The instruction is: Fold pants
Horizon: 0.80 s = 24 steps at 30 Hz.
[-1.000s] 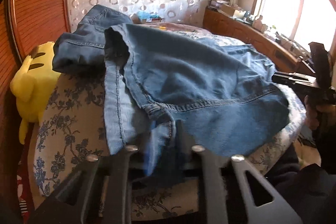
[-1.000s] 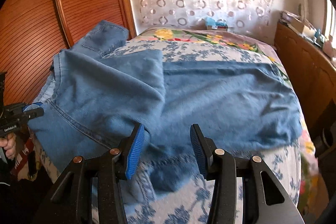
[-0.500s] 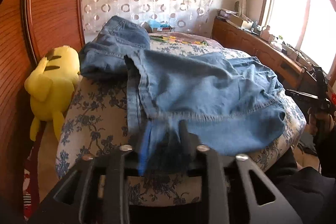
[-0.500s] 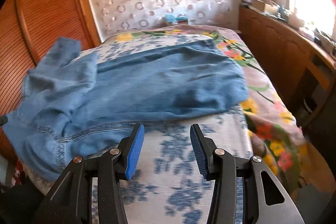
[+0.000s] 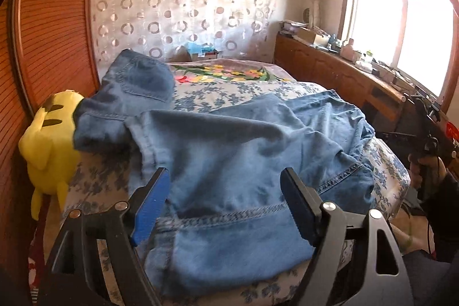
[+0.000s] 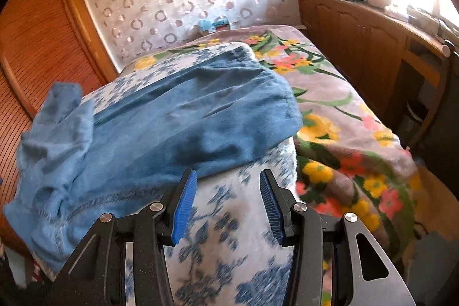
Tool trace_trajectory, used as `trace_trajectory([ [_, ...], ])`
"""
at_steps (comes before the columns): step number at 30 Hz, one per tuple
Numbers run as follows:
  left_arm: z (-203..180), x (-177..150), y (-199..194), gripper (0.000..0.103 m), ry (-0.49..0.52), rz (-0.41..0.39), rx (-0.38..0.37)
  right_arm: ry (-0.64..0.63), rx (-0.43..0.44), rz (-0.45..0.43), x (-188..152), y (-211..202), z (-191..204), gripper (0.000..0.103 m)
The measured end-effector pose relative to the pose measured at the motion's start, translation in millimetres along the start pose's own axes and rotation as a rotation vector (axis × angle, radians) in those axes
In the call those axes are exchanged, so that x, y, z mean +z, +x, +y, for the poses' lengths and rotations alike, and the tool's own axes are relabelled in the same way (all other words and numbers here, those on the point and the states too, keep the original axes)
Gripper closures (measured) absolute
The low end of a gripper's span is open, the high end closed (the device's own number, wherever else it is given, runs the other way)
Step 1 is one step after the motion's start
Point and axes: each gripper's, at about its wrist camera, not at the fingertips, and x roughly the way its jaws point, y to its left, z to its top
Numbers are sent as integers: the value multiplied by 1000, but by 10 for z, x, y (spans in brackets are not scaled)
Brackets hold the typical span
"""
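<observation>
opening over the near edge of the bed (image 5: 94,177), the left claw (image 5: 225,202) had its blue pads wide apart with nothing pinched; the jeans (image 5: 243,151) lay just beyond and beneath its tips, the stitched waistband nearest. to its left a yellow plush toy (image 5: 48,151) leaned beside the bed. the right claw (image 6: 228,198) stood half spread and gripped nothing, above bare blue-flowered cover, the jeans (image 6: 160,128) lying ahead and to its left, a floral blanket (image 6: 344,134) to its right.
</observation>
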Motion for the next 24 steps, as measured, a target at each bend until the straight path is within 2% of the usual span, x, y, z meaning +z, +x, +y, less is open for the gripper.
trace_trajectory([
  [8, -179, 46, 204, 24, 26, 29, -27, 64, -50, 48, 229, 260, -212, 55],
  [15, -270, 19, 264, 24, 36, 43, -39, 183, 15, 91, 341, 463, -457, 56],
  [20, -266, -12, 279, 24, 31, 50, -38, 193, 19, 92, 415, 557, -458, 56],
  [23, -252, -22, 283, 24, 28, 53, -36, 192, -5, 63, 414, 526, -418, 72],
  [24, -248, -25, 282, 24, 25, 53, -36, 191, -17, 47, 415, 501, -415, 82],
])
